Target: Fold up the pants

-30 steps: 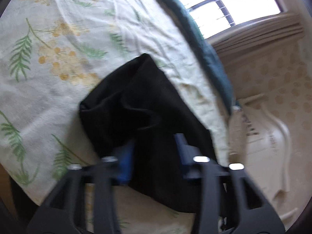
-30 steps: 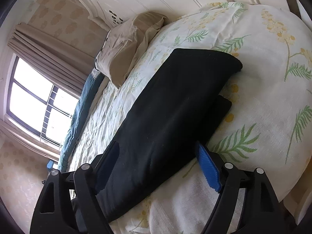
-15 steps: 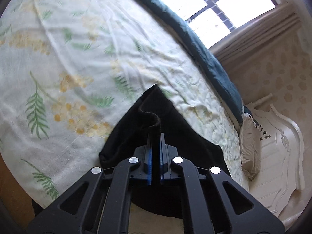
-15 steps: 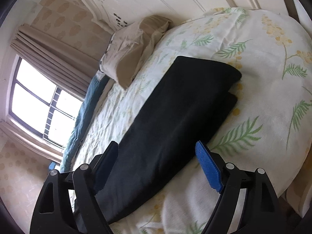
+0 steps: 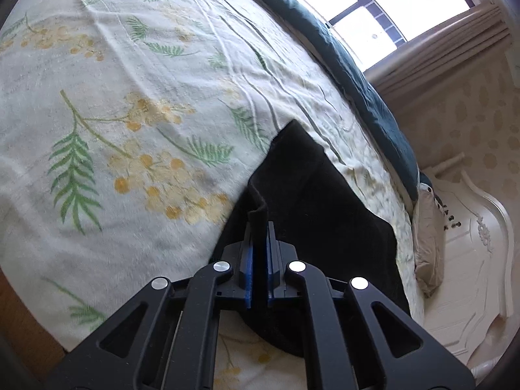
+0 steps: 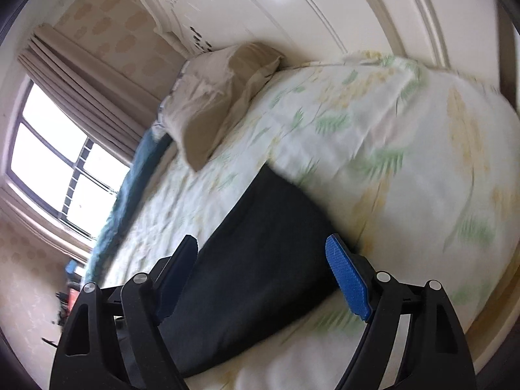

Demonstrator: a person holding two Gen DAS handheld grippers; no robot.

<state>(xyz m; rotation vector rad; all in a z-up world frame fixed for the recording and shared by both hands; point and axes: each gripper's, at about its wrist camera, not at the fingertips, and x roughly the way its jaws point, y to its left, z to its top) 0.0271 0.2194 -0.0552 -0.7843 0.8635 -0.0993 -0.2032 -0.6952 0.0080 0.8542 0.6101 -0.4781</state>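
Observation:
Black pants (image 5: 312, 214) lie folded in a long strip on the floral bedsheet (image 5: 123, 104). My left gripper (image 5: 259, 227) is shut on a raised fold of the pants at their near end. In the right wrist view the pants (image 6: 260, 260) stretch away between the fingers, blurred by motion. My right gripper (image 6: 261, 250) is open and empty, its blue pads either side of the strip just above it.
A beige pillow (image 6: 221, 104) lies by the white headboard (image 6: 292, 9). A dark teal blanket (image 5: 341, 58) runs along the bed's far side under the window (image 5: 390, 0). The wooden floor (image 5: 22, 321) shows past the bed's near edge.
My left gripper closed on the pants' near end and lifted a fold. My right gripper stayed open and moved along the strip towards its far end; its view is now blurred.

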